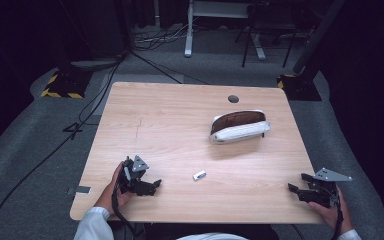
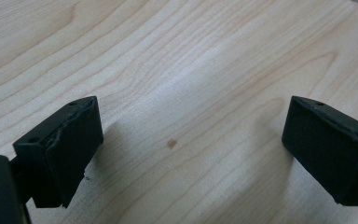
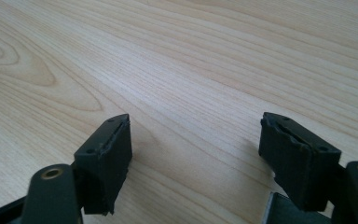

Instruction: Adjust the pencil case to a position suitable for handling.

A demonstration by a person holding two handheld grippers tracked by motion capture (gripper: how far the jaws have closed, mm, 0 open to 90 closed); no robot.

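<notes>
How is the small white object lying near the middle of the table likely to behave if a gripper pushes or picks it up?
The small white object is tiny beside the left gripper, so it is probably light and would slide on the smooth wooden table. It lies flat and looks blocky, so rolling seems unlikely. Its low profile may make pinching fiddly.

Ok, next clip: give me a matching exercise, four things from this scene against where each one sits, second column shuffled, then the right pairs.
Things:
1. left gripper
2. right gripper
3. small white object
4. open pouch

Places:
A. right of centre, toward the table's far edge
B. near edge, left side, jaws apart
C. near edge, between the two grippers
D. near edge, right side, jaws apart

Pairs: 1-B, 2-D, 3-C, 4-A
</notes>
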